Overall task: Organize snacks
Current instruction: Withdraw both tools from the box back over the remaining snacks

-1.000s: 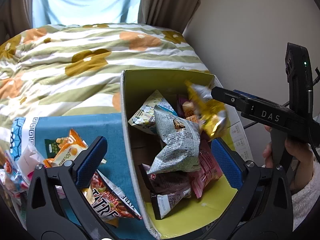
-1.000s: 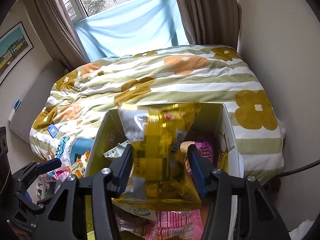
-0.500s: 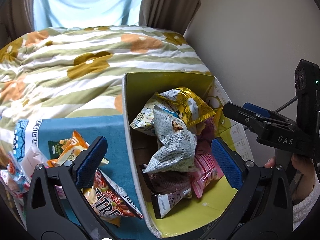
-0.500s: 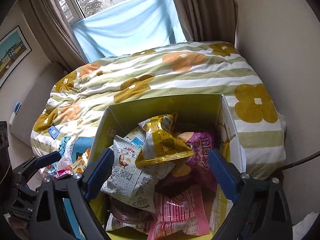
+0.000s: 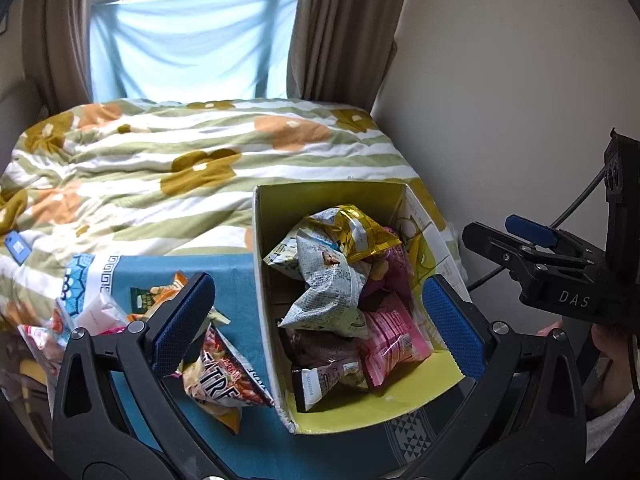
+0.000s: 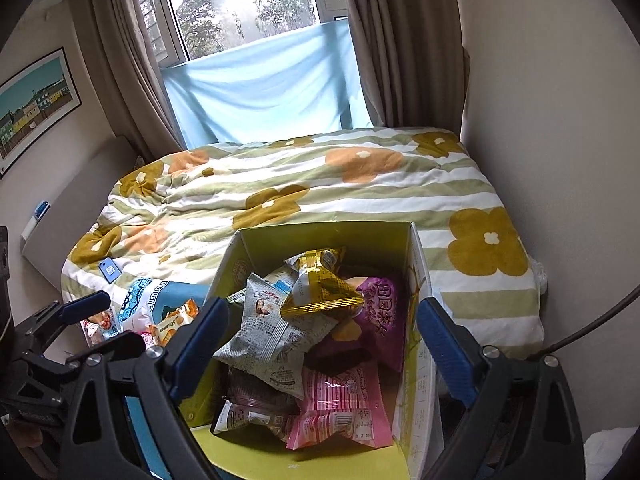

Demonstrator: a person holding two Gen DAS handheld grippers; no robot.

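Snacks point(image 6: 316, 292) fill the box point(image 6: 320, 236) (one gripper reads "DAS"); both grippers gape, holding nothing.

Loose snack packets point(image 5: 44, 332) partly hidden behind left gripper point(image 5: 316, 316), dark packet point(image 6: 256, 400) perhaps half buried

Daylight reaches me from the far window point(image 6: 248, 4), blown out with glare in the right wrist view; the room stays soft and dim. Both fisheye views bow strongly, with black vignetted corners.
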